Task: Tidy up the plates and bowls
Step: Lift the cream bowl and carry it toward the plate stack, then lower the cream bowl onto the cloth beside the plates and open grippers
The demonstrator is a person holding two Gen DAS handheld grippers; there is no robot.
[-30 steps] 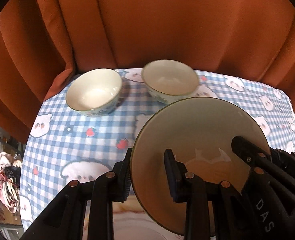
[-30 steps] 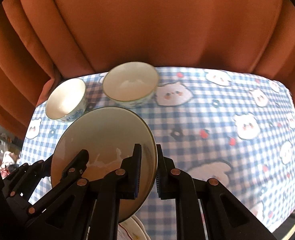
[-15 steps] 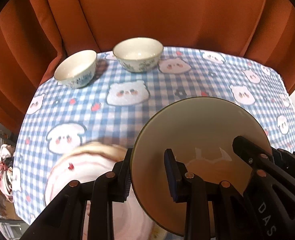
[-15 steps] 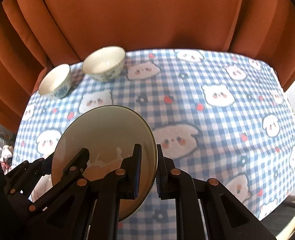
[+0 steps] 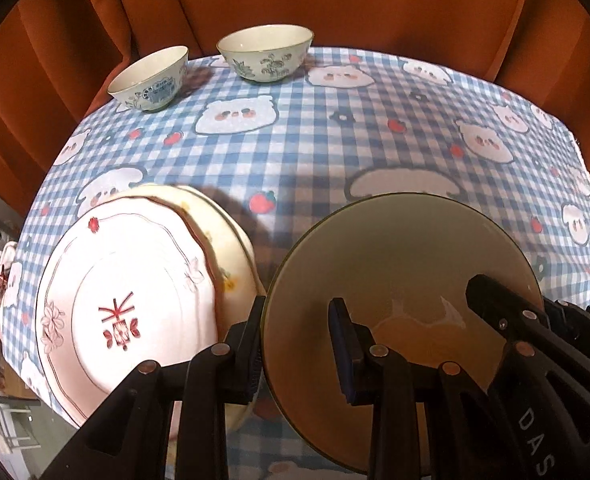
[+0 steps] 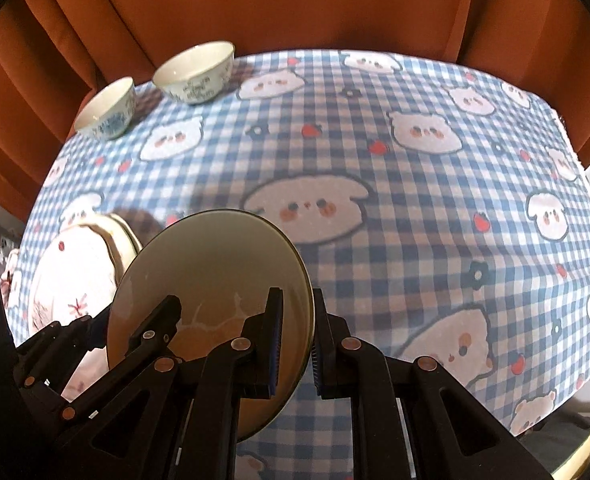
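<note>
Now both grippers' jaws pinch opposite rims of the plate point(image 5: 407, 264).

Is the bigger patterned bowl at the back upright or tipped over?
Upright. The bigger patterned bowl sits on its foot on the checked tablecloth, rim up and open, showing its inside.

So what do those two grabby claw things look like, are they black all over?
Mostly. The left gripper and right gripper are matte black plastic, built from flat linked bars joined by round copper-coloured rivets. The fingers end in flat ribbed pads with a dark blue tint. White letters "DAS" are printed on the right gripper's body where it shows in the left wrist view. No cables, sleeves or hands are visible.
</note>
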